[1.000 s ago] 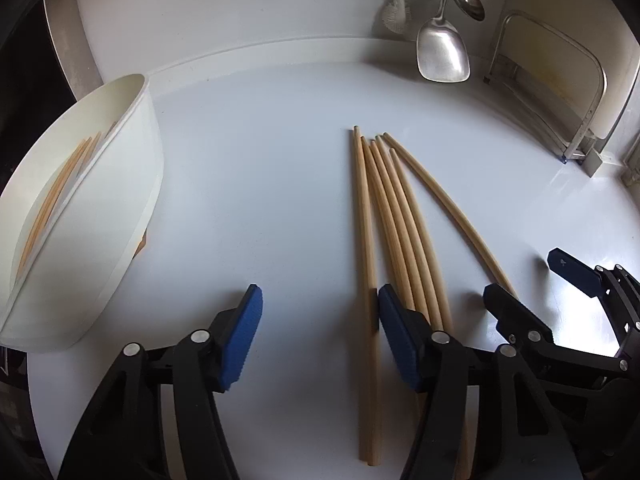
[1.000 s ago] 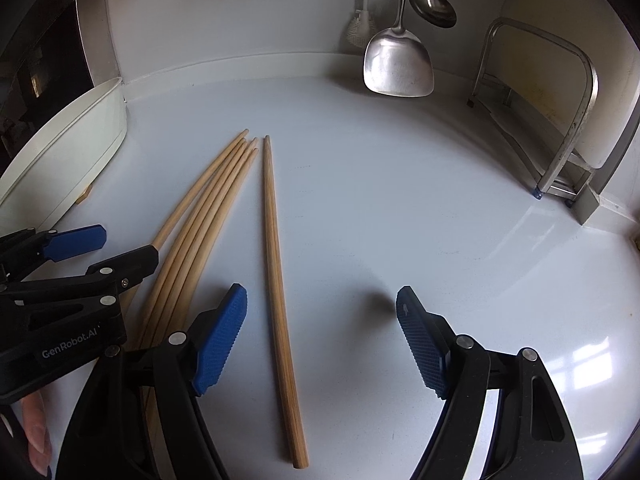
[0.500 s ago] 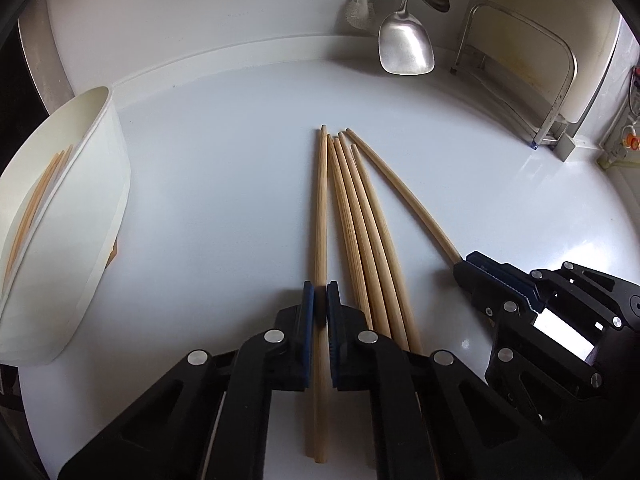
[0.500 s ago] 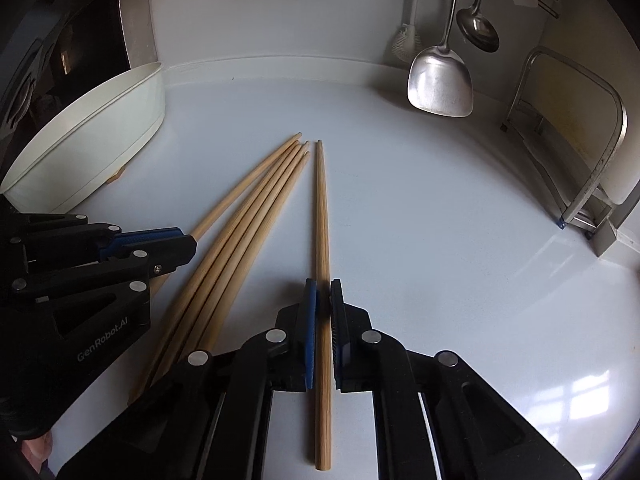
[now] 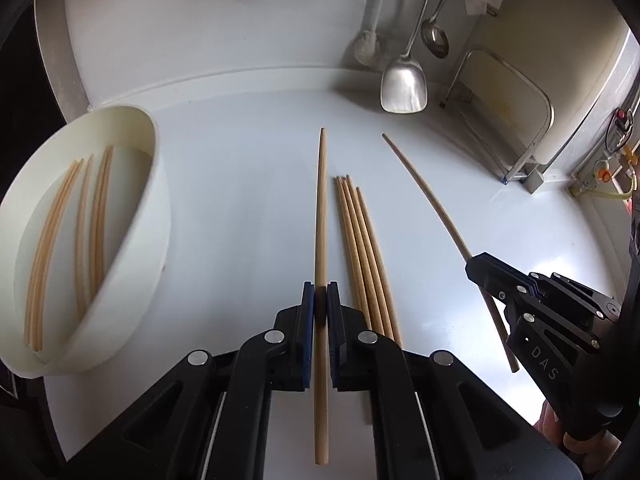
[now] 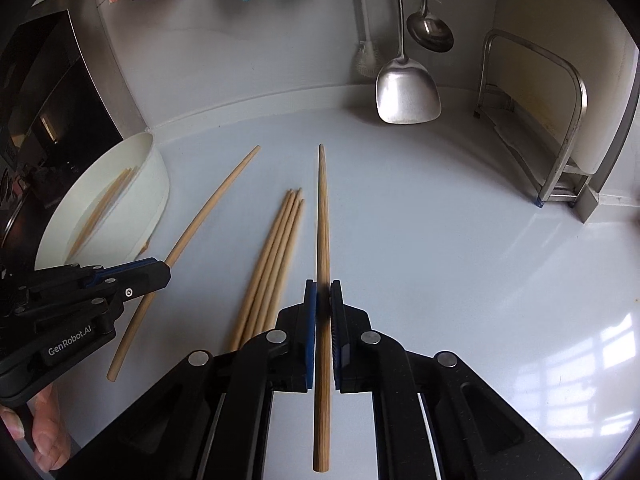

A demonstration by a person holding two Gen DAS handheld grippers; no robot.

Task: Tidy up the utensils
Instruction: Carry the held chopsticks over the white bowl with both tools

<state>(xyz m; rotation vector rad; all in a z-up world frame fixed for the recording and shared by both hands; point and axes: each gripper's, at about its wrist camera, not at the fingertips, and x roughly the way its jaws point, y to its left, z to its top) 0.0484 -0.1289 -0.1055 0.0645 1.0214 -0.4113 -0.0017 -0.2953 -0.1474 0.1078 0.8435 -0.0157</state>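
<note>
- The left gripper [image 5: 319, 304] has its two blue-padded fingers pressed together on a single chopstick [image 5: 321, 216], which runs forward between them and points toward the back wall.
- The right gripper [image 6: 323, 304] likewise pinches its own chopstick [image 6: 323, 224], with the thick end sticking out behind the fingers.
- In the left wrist view the right gripper shows at the right edge, its chopstick slanting up and away from the counter.
- In the right wrist view the left gripper appears at the left edge, holding its chopstick at a slant.
- Four more chopsticks [image 5: 362, 240] lie bunched side by side on the white counter [image 5: 240, 200], between the two held ones.
- A white bowl [image 5: 132, 248] sits on the counter at the left, well apart from the bunch, and it holds several chopsticks [image 5: 80, 216] lying along its inside.
- A metal spatula [image 6: 406, 92] and a ladle [image 6: 430, 34] hang at the back wall, next to a white brush [image 6: 366, 58].
- A metal rack [image 6: 560, 128] stands at the right, against the wall.
</note>
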